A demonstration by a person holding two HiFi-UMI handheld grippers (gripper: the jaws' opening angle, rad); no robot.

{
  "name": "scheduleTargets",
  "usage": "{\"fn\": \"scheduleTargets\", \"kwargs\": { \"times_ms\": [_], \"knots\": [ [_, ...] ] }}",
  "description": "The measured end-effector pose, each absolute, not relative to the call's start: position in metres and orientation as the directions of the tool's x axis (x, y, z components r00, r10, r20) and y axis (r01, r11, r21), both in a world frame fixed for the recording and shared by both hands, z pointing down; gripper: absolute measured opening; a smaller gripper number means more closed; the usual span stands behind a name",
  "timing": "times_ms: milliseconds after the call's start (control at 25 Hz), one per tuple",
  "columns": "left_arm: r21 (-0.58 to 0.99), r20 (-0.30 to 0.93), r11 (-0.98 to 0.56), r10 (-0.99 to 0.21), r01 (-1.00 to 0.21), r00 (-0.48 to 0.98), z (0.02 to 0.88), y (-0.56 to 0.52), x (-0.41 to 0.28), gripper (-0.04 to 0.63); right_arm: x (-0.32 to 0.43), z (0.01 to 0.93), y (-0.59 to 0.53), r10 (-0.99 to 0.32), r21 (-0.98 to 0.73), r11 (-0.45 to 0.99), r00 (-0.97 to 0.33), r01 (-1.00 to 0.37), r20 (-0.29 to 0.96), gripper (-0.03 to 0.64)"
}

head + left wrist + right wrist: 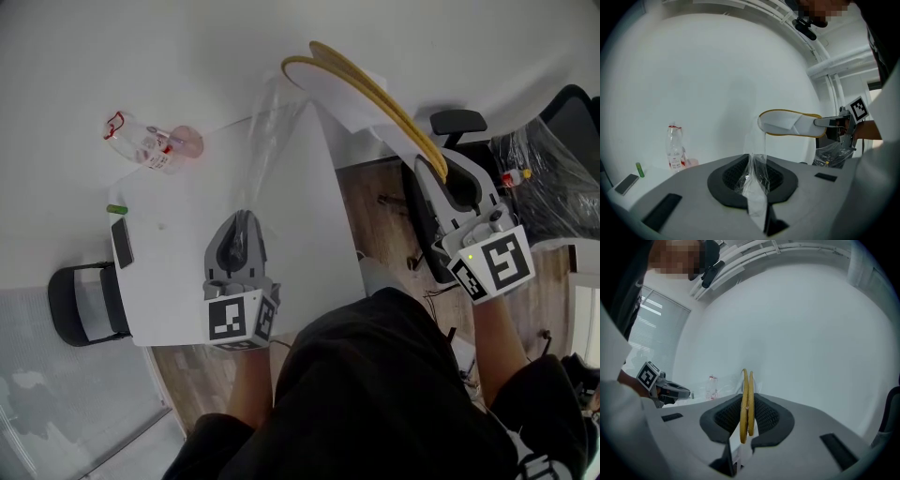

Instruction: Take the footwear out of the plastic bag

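Two slippers (366, 84) in the head view, pinched by the right gripper (439, 176), far end meeting the plastic bag (272, 131). Left gripper view: left gripper (757, 183) clamped on that bag, stretched ahead of its fingers. Right gripper view: slippers squeezed between fingers.

Slippers' (342, 94) rear ends were hidden between the right gripper's (450, 187) jaws, clear plastic bag (754, 187) faded into the white wall ahead of the left gripper (242, 230), bottle (675, 147) label off to its left was too small to read, small green object (640, 169) there unidentifiable.

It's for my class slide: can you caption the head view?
Right gripper holds two yellow-edged white slippers aloft; left gripper pinches the clear plastic bag.
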State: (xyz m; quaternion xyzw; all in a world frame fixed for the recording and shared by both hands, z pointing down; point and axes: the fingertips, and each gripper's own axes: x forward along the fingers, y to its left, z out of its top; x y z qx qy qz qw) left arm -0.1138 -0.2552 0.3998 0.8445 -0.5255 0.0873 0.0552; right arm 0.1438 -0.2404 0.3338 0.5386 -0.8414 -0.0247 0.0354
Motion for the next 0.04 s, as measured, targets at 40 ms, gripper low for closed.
{"fn": "scheduleTargets", "kwargs": {
  "times_ms": [40],
  "knots": [
    [0.000, 0.206, -0.439, -0.879, -0.898, 0.430, 0.3995, -0.2560, -0.1154, 0.051, 0.1431, 0.3338, -0.2414, -0.907, 0.080, 0.422, -0.420, -0.903, 0.035, 0.069]
  ]
}}
